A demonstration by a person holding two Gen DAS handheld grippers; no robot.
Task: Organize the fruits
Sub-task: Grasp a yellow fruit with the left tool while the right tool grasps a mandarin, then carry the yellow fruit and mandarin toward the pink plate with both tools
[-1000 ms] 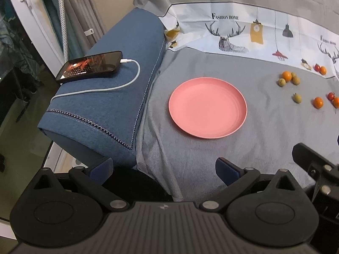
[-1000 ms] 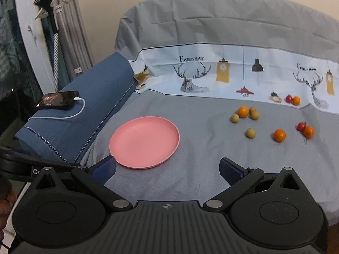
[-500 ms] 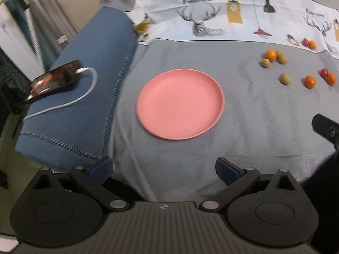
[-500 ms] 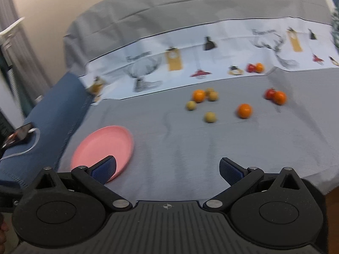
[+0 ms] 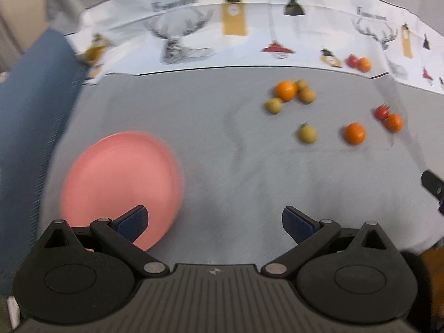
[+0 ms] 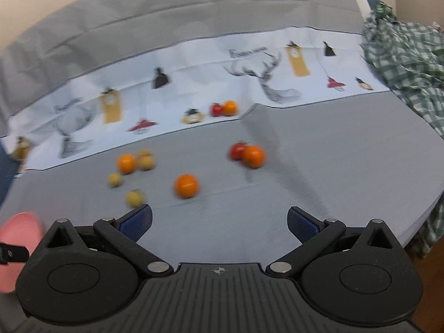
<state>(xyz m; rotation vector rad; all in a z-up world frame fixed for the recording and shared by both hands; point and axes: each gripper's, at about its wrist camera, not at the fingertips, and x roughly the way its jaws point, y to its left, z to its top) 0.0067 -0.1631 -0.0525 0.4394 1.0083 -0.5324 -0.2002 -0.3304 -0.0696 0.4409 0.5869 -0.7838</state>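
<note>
Left wrist view: blurred "Fashion home" print [image 5: 175,3] behind fruits [image 5: 285,90].

Grey sheet [image 5: 222,166] – pink plate [image 5: 119,183], scattered fruits [image 5: 285,91] lying directly on it.

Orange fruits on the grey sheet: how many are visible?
4. One in the left cluster, one alone nearest the right gripper, one touching a red fruit, one far back on the printed band. None appears hidden.

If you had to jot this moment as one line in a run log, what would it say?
left gripper: open, empty | right gripper: open, empty | pink plate: bare | fruits: loose on grey sheet, none picked
</note>
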